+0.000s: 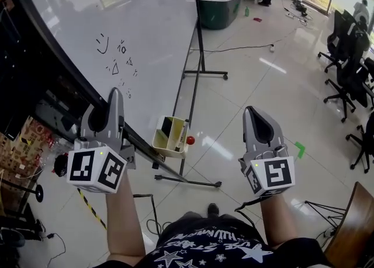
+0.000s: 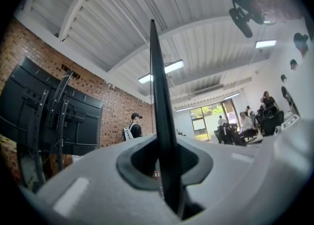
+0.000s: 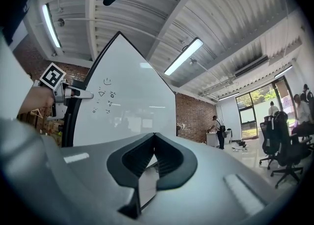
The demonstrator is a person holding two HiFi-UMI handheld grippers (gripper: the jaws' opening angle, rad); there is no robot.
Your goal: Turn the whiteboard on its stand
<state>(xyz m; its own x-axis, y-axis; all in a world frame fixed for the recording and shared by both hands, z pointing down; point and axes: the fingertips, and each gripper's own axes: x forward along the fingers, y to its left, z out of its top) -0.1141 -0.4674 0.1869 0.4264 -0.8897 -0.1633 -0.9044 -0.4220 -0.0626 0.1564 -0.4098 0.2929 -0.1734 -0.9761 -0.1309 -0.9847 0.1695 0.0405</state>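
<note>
The whiteboard [image 1: 117,21] is white with small marker doodles and a black frame [image 1: 58,56], and it leans tilted on its wheeled stand [image 1: 201,74]. My left gripper [image 1: 115,94] is shut on the board's lower black edge. In the left gripper view that edge [image 2: 159,96] runs up as a thin dark blade from between the jaws of the left gripper [image 2: 164,143]. My right gripper [image 1: 252,112] hangs free over the floor to the right, shut with nothing in it. In the right gripper view the board [image 3: 132,91] stands ahead of the right gripper [image 3: 154,136].
A pale yellow bin [image 1: 170,136] with a red knob [image 1: 190,141] hangs by the stand. Office chairs [image 1: 350,68] line the right, a wooden chair [image 1: 356,226] is near right. A green tub [image 1: 217,7] stands behind. A dark screen [image 2: 49,116] is on the left.
</note>
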